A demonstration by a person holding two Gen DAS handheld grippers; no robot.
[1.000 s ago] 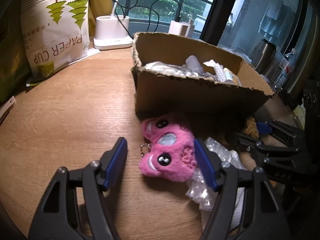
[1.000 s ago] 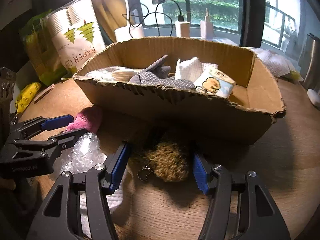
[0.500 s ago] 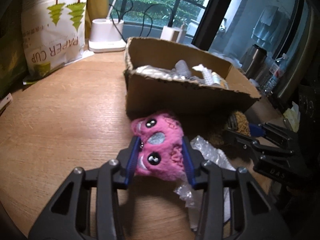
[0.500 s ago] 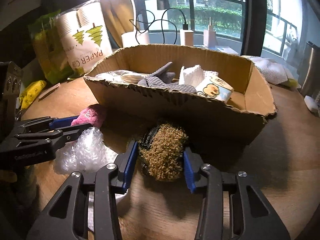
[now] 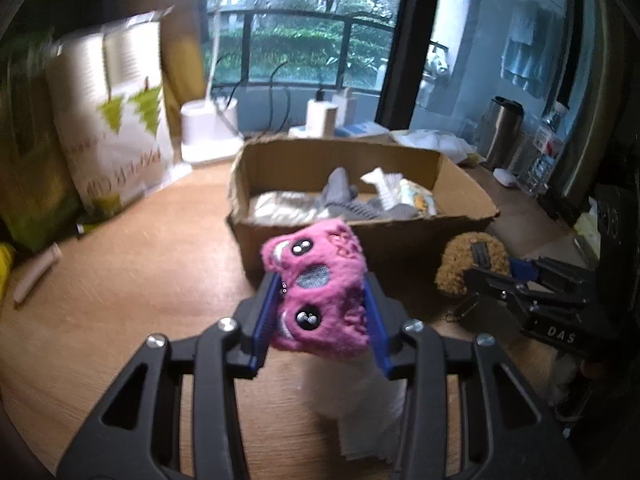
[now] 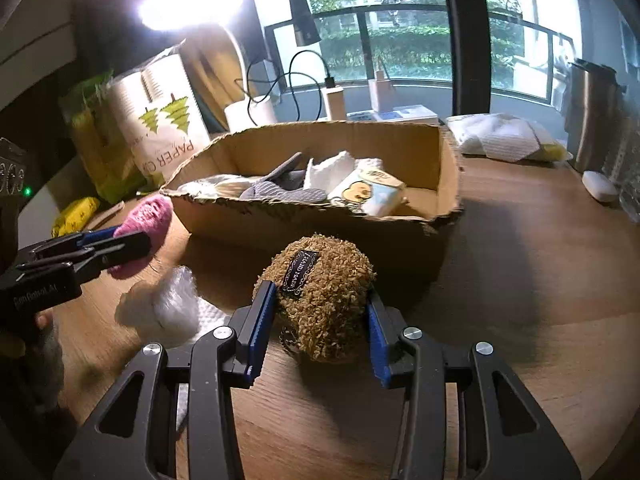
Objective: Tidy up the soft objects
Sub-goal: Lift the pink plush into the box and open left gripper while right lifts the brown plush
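Wooden tabletop [image 6: 520,280] by a balcony window carries a torn cardboard box [image 6: 400,236] already holding grey knitwear, white cloths and a small printed pouch, so part of the sorting looks done. Each tool is part-closed on a toy just in front of the box: the left tool [image 5: 322,316] clamps a pink plush [image 5: 320,292], the right tool [image 6: 320,312] a brown curly plush [image 6: 332,296] tagged "HAND MADE". Both, plus white bubble wrap [image 6: 164,304] lying beside them, remain unboxed; a bag [image 6: 160,136] reads "PAPER CUP".

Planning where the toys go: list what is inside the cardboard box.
Inside the cardboard box lie a grey knitted item, a white cloth, a yellow-and-white printed pouch and a pale bundle. Whatever lies beneath them is covered.
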